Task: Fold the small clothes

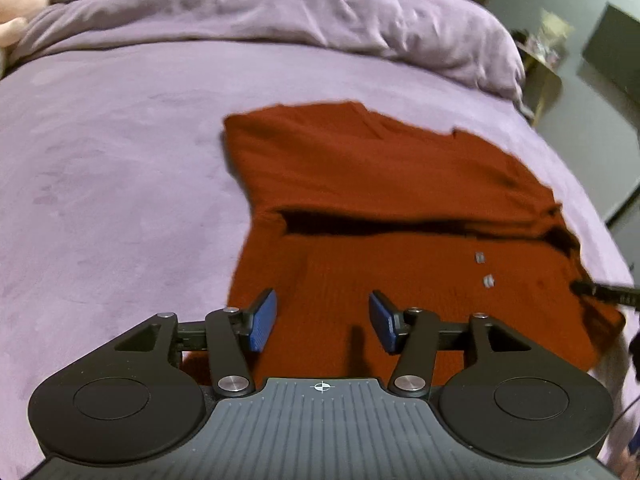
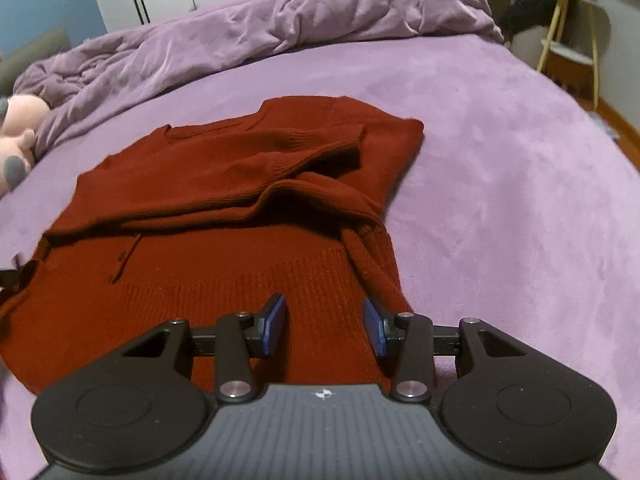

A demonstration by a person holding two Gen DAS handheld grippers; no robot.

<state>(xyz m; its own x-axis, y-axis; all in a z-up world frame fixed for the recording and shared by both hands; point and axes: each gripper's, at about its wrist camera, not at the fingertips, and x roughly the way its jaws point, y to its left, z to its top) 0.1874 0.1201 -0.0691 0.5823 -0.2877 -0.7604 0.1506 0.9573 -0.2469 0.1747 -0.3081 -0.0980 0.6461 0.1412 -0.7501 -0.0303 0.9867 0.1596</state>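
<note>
A rust-red knit sweater (image 1: 360, 184) lies flat on the purple bed, with its sleeves folded across the body; it also shows in the right wrist view (image 2: 224, 184). My left gripper (image 1: 322, 320) is open and empty, hovering over the sweater's near hem at its left side. My right gripper (image 2: 324, 326) is open and empty, over the near hem at the sweater's right side. The tip of the right gripper shows at the sweater's right edge in the left wrist view (image 1: 600, 292).
The purple bed sheet (image 1: 120, 160) spreads around the sweater. A crumpled purple duvet (image 2: 240, 28) lies along the far side. A pink plush toy (image 2: 16, 132) sits at the far left. A small side table (image 2: 572, 28) stands beyond the bed's right edge.
</note>
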